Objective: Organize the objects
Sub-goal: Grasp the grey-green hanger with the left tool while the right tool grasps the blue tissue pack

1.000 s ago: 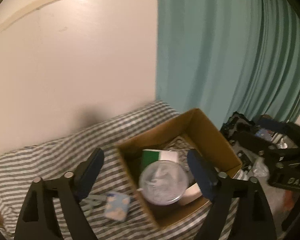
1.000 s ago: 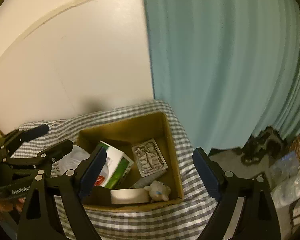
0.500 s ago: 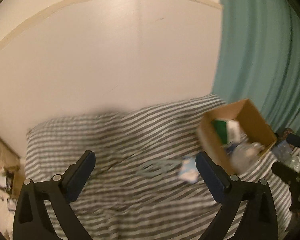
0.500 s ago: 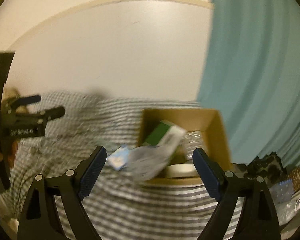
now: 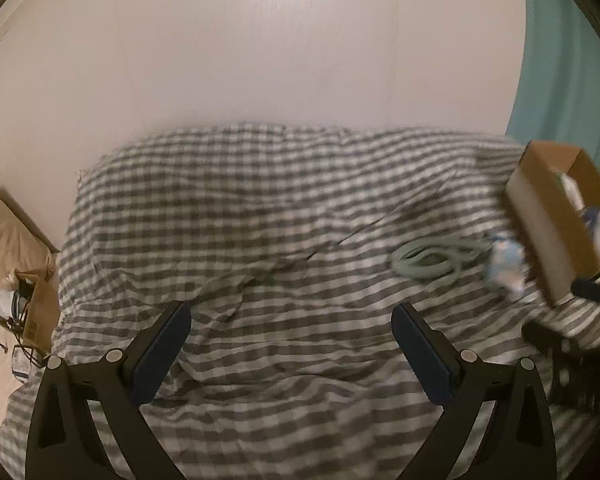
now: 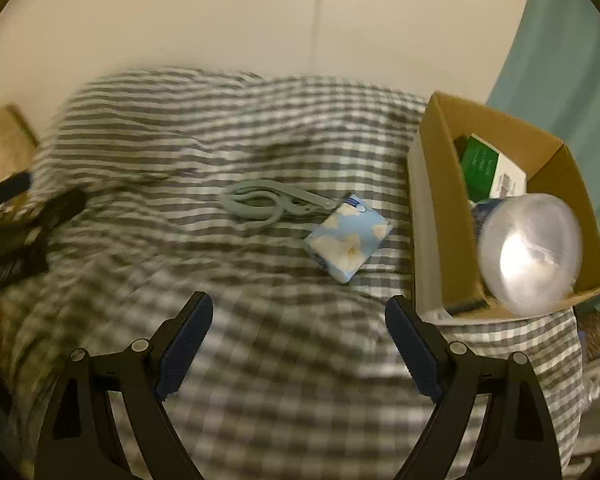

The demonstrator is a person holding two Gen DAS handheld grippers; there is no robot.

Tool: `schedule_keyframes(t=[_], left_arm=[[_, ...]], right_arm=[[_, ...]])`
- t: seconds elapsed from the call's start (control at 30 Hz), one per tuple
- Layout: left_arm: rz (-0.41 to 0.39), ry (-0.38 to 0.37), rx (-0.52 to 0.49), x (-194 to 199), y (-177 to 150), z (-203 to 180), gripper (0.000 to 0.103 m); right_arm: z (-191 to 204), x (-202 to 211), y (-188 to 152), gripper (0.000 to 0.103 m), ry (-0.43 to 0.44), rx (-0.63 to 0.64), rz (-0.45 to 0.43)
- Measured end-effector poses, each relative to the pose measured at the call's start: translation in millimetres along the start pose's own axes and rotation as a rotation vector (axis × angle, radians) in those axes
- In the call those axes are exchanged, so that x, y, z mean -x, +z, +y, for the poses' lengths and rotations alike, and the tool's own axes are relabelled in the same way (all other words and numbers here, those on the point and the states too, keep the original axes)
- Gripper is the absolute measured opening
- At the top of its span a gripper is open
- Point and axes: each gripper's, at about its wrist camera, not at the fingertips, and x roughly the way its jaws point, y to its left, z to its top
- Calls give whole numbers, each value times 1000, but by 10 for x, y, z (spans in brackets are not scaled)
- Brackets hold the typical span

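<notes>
Plainly both claws, left claw [image 5: 291, 346] and right claw [image 6: 299, 337], gape empty above seemingly scissors [image 6: 265, 201].

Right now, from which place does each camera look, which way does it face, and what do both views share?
Left wrist: on the left gripper, facing down over the checked bedcover toward the wall; its open fingers and the right gripper's tip show.
Right wrist: on the right gripper, facing the scissors, blue pouch and cardboard box; its fingers show.
Shared: bedcover, scissors, pouch, box.
</notes>
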Motion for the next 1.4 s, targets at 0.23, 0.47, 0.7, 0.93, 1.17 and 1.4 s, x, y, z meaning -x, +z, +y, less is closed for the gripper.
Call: schedule_keyframes(t=[0.23,0.47,0.7,0.93,1.17,1.4], left_arm=[[98,-56,24,-464,24,74,103],[137,-108,-20,-730,67,-130,103],[143,-172,-74,-797,124,-442,103],[133,-189,-254,-1021,215,-907,103],[178,-305,-373,-1253,268,-1156,103],[195,-354,-413,-1489,383,-1311,103]], right_arm=[[-90,-772,283,88,-124,-87,143],[-266,-1182,388,85,-115,-149,184],[-431,-1023,296,63,-76,-189,91],[-548,-575,222,63,-56,-180,-43],[-483,-582,244,63,-51,-178,-47],[-420,-686,261,63,-52,-195,-43]])
